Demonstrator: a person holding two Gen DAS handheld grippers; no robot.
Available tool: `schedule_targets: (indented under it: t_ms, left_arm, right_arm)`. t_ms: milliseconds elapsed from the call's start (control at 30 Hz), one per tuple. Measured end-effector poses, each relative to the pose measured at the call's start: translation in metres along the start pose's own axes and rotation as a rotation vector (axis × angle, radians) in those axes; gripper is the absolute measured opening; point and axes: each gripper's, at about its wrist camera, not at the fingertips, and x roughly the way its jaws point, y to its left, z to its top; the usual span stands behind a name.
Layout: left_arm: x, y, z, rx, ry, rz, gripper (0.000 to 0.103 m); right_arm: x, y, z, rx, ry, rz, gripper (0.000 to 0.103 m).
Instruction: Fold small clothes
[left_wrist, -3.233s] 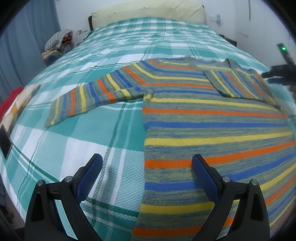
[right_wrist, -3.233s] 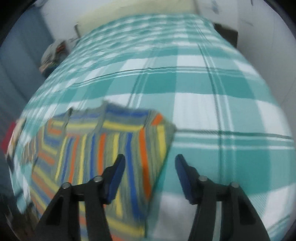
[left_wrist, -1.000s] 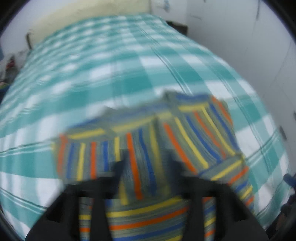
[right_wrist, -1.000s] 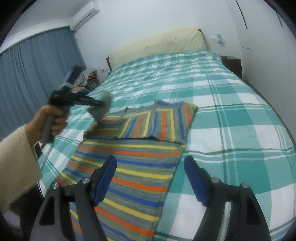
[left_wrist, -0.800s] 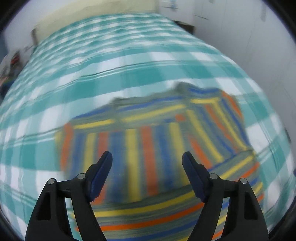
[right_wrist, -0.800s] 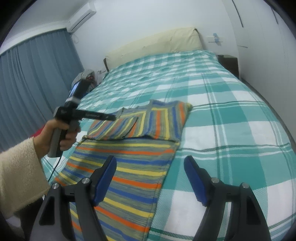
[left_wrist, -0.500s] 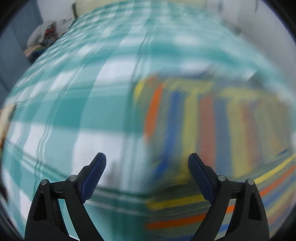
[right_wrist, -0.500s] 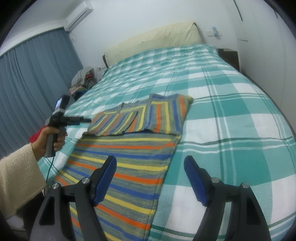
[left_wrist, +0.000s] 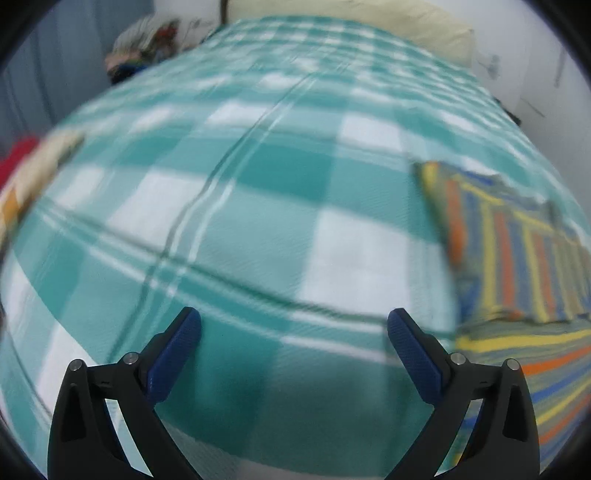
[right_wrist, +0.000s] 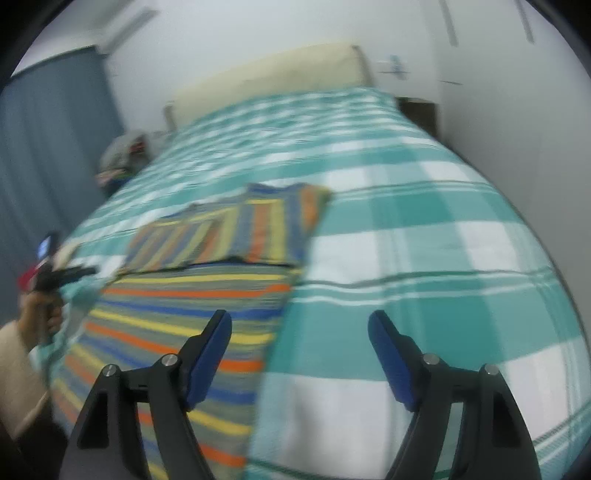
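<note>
A striped sweater (right_wrist: 192, 306) in grey, yellow, orange and blue lies flat on the bed, both sleeves folded in across its chest (right_wrist: 236, 236). In the left wrist view it shows at the right edge (left_wrist: 517, 258). My left gripper (left_wrist: 293, 332) is open and empty over bare bedspread, left of the sweater; it also shows in the right wrist view (right_wrist: 59, 275) at the far left, held in a hand. My right gripper (right_wrist: 299, 334) is open and empty above the sweater's right edge near the hem.
The bed has a teal and white plaid cover (right_wrist: 424, 258) and a cream headboard (right_wrist: 266, 74). A pile of clothes (left_wrist: 144, 37) sits beside the bed at the far left. A dark nightstand (right_wrist: 417, 110) stands by the right wall.
My left gripper let go of the left sleeve, now folded over the chest, and swung away left off the sweater. My right gripper dropped lower toward the sweater's right edge.
</note>
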Motion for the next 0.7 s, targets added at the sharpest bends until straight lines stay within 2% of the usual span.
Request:
schedule_targets:
  t_ms: [33,100,233,267,333,367,467,700]
  left_arm:
    - [0.009,0.003,-0.002,-0.008,0.01,-0.01,0.103]
    - [0.012,0.01,-0.012,-0.002,-0.057,-0.045,0.103]
    - [0.013,0.003,-0.01,0.023,-0.058,-0.006,0.103]
    - [0.013,0.002,-0.01,0.028,-0.055,0.007,0.103]
    - [0.012,-0.005,-0.009,0.048,-0.064,0.04,0.103]
    - [0.011,-0.004,-0.011,0.05,-0.067,0.039,0.103]
    - [0.011,-0.002,-0.012,0.042,-0.061,0.029,0.103]
    - [0.01,-0.001,-0.014,0.041,-0.065,0.029,0.103]
  right_arm:
    - [0.003,-0.007,0.0,0.017,0.002,-0.036,0.078]
    - [0.011,-0.019,-0.001,0.044,0.013,-0.098,0.078]
    - [0.042,-0.049,-0.011,0.104,0.072,-0.236,0.082]
    - [0.049,-0.055,-0.015,0.119,0.091,-0.247,0.084]
    - [0.058,-0.059,-0.02,0.12,0.092,-0.238,0.099]
    - [0.061,-0.055,-0.02,0.093,0.088,-0.23,0.103]
    - [0.07,-0.045,-0.021,0.016,0.113,-0.288,0.103]
    - [0.069,-0.053,-0.024,0.042,0.086,-0.259,0.103]
